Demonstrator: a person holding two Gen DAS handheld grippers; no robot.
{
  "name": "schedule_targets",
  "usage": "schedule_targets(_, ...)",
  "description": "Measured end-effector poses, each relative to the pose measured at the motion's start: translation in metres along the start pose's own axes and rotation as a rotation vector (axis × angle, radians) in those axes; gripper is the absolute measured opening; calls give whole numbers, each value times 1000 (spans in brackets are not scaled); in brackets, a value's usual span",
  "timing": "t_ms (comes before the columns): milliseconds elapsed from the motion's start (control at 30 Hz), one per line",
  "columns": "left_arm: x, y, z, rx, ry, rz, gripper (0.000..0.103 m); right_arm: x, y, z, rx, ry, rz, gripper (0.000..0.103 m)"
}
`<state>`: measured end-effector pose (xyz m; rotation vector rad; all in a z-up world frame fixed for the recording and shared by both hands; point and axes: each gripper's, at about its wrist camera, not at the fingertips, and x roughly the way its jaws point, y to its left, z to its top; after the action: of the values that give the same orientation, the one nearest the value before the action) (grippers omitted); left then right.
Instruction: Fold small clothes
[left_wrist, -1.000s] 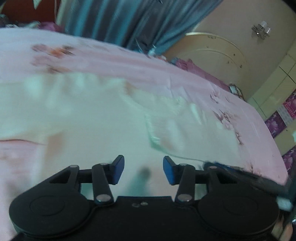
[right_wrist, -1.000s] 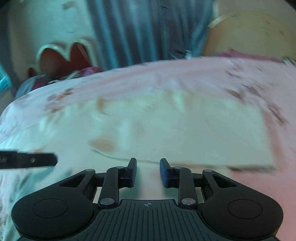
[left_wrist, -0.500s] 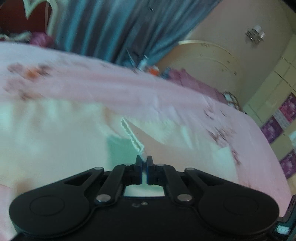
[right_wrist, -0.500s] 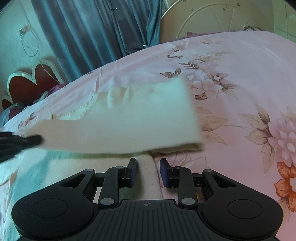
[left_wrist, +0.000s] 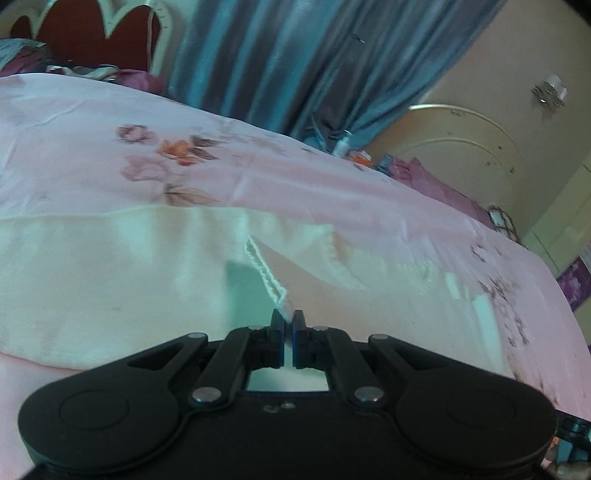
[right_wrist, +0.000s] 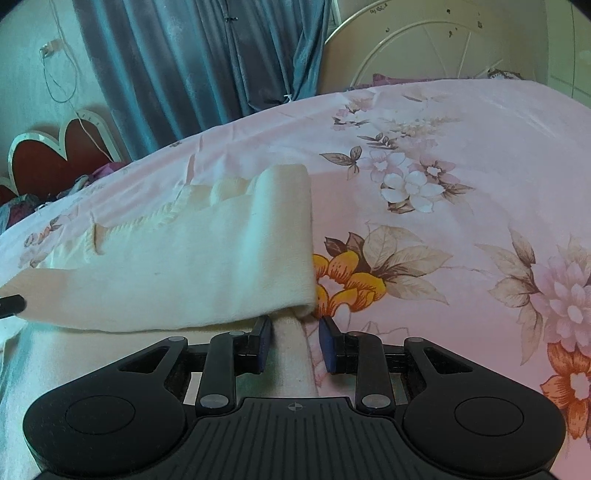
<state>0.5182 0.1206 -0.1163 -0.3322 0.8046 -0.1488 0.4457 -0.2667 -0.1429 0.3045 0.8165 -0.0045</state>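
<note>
A cream knitted garment (left_wrist: 110, 266) lies spread on the pink floral bed sheet (left_wrist: 332, 192). My left gripper (left_wrist: 288, 326) is shut on the garment's stitched edge and holds a corner raised off the bed. In the right wrist view the garment (right_wrist: 192, 266) is folded over itself, with a fold edge on its right side. My right gripper (right_wrist: 295, 339) is open, its jaws astride the cloth at the garment's near right corner, not pinching it. The tip of the left gripper (right_wrist: 11, 304) shows at the far left edge.
Blue curtains (right_wrist: 207, 62) hang behind the bed. A heart-shaped headboard (right_wrist: 55, 151) stands at the left, a round cream bed frame (right_wrist: 424, 48) at the right. Small bottles (left_wrist: 343, 146) sit past the bed's far edge. Bare sheet (right_wrist: 480, 221) lies right of the garment.
My left gripper closed on the garment's edge and lifted it, folding the cloth over. My right gripper swung to the garment's right end and stayed open.
</note>
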Motion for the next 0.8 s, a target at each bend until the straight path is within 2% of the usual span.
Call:
schedule_targets(67, 1, 8, 1, -12, 14, -5, 3, 0, 0, 0, -6, -5, 1, 28)
schedule_targets(133, 1, 11, 0, 4, 22, 4, 3, 1, 1, 0, -13, -10, 8, 10)
schedule_targets(200, 3, 13, -2, 5, 30, 5, 3, 0, 3, 0, -23, -20, 2, 6)
schedule_targets(467, 8, 14, -12, 26, 57, 20, 4, -2, 5, 1, -84, 2, -27, 6)
schedule_targets(533, 1, 16, -12, 25, 48, 51, 22, -21, 5, 5, -105, -69, -33, 6)
schedule_targets(633, -19, 11, -8, 66, -57, 98, 24, -33, 13, 17, -141, -117, 22, 6)
schedule_targets(700, -15, 2, -5, 91, -60, 58, 24, -17, 22, 22, -167, -79, 34, 6)
schedule_targets(800, 12, -13, -6, 143, 19, -4, 27, 18, 29, 21, -168, 22, 14, 5)
